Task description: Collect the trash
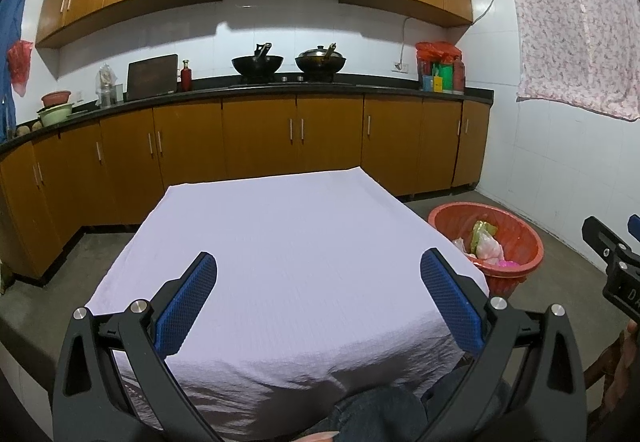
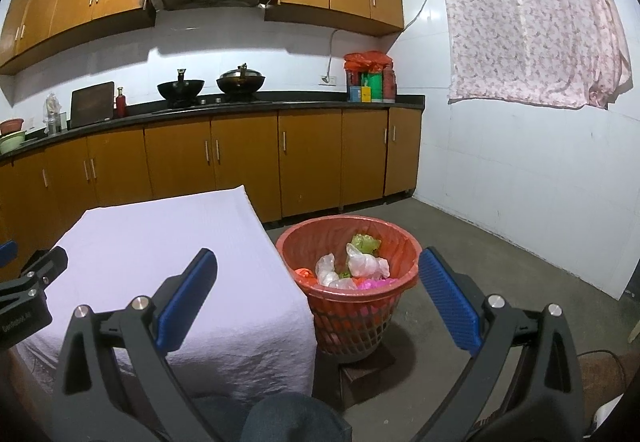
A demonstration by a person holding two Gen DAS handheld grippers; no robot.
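A red plastic waste basket [image 2: 404, 242] stands on the floor right of the table; it also shows in the left wrist view [image 1: 520, 234]. Inside lie crumpled plastic bags and wrappers [image 2: 360, 266], white, green, pink and orange. A table under a pale lilac cloth [image 1: 288, 242] shows bare cloth; it also shows in the right wrist view [image 2: 160, 242]. My left gripper [image 1: 318, 266] is open and empty above the near part of the cloth. My right gripper [image 2: 318, 266] is open and empty, in front of the basket's near rim.
Brown kitchen cabinets [image 1: 260, 134] run behind the table, with two woks [image 1: 258, 63] on the black counter. A white tiled wall [image 2: 520, 182] with a hung floral cloth [image 2: 532, 22] is on the right. Grey concrete floor [image 2: 480, 242] surrounds the basket. The person's knee [image 2: 292, 418] is below.
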